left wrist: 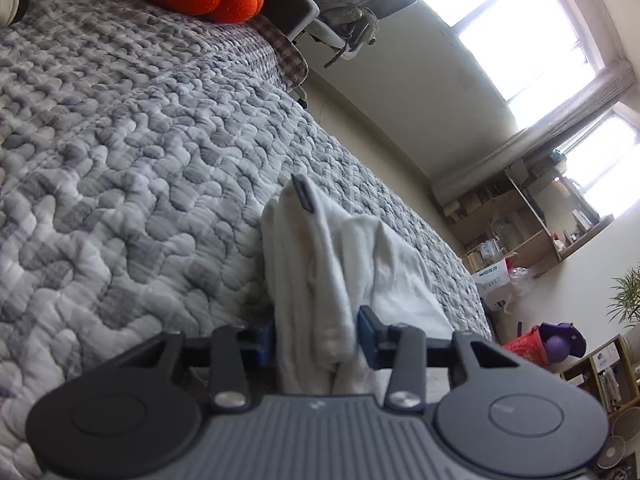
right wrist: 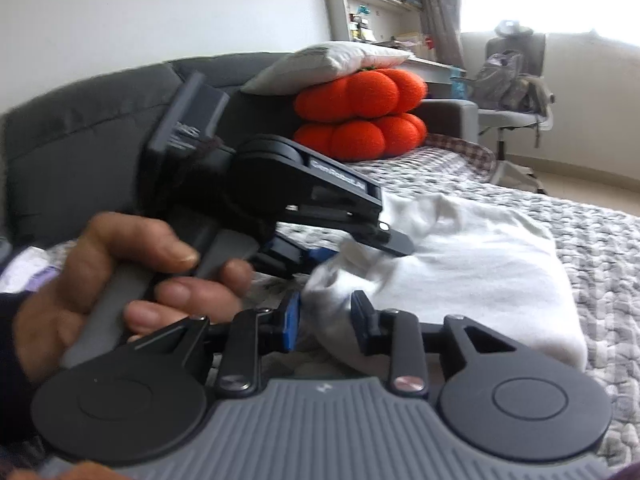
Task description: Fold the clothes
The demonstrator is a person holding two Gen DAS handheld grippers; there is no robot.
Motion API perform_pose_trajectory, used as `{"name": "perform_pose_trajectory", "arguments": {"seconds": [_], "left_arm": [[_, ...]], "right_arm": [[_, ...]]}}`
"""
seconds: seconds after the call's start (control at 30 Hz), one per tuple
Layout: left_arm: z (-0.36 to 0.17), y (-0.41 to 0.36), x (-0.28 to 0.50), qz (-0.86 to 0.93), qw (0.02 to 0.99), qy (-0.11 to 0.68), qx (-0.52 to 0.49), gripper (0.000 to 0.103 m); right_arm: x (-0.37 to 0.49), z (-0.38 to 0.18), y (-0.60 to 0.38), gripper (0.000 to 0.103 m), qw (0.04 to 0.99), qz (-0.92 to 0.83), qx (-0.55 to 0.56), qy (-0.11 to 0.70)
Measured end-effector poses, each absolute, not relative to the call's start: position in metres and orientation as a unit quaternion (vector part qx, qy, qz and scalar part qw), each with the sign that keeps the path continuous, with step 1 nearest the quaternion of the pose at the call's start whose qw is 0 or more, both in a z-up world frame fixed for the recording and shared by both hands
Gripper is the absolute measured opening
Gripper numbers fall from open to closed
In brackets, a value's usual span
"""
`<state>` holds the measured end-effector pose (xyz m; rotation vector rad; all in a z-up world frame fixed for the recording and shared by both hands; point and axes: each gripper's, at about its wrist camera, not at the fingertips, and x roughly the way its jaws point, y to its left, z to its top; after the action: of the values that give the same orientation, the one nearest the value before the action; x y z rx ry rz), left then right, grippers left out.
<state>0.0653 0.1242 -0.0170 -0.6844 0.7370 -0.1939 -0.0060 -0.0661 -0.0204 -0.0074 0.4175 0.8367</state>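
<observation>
White garment (left wrist: 320,280) bunched, creased, on grey quilt (left wrist: 120,160)

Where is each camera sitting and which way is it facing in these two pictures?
Left wrist: sits on the left tool, looking along its fingers across the quilted bed toward bright windows; white garment bunched between its pads.
Right wrist: sits on the right tool, looking across the bed toward the grey headboard; a hand holding the left tool shows.
Shared: the white garment, the bed, the orange cushions, the office chair.
</observation>
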Motion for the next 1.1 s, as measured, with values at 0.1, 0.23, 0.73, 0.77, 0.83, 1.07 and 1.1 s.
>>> {"name": "perform_pose_trajectory", "arguments": {"seconds": [0.1,0.23,0.73,0.77,0.83,1.07,1.1], "left_arm": [[-0.016,0.122,0.065,-0.091,0.876,0.35,-0.32,0.041],[-0.016,0.121,0.064,-0.09,0.88,0.346,-0.313,0.041],[-0.021,0.124,0.055,-0.088,0.887,0.338,-0.301,0.041],[-0.021,0.123,0.055,-0.087,0.888,0.337,-0.3,0.041],[-0.02,0.122,0.055,-0.084,0.89,0.336,-0.296,0.041],[-0.021,0.121,0.054,-0.082,0.894,0.332,-0.29,0.041],[-0.021,0.121,0.054,-0.082,0.894,0.332,-0.289,0.041]], "right_arm": [[-0.011,-0.011,-0.08,0.044,0.886,0.423,0.023,0.186],[-0.008,-0.004,-0.104,0.048,0.905,0.38,0.054,0.183],[0.032,-0.044,-0.2,0.059,0.88,0.247,0.303,0.271],[0.034,-0.048,-0.203,0.059,0.871,0.249,0.319,0.278],[0.031,-0.05,-0.213,0.059,0.861,0.254,0.343,0.277],[0.021,-0.048,-0.216,0.056,0.86,0.261,0.347,0.269],[0.02,-0.048,-0.209,0.055,0.866,0.258,0.334,0.268]]}}
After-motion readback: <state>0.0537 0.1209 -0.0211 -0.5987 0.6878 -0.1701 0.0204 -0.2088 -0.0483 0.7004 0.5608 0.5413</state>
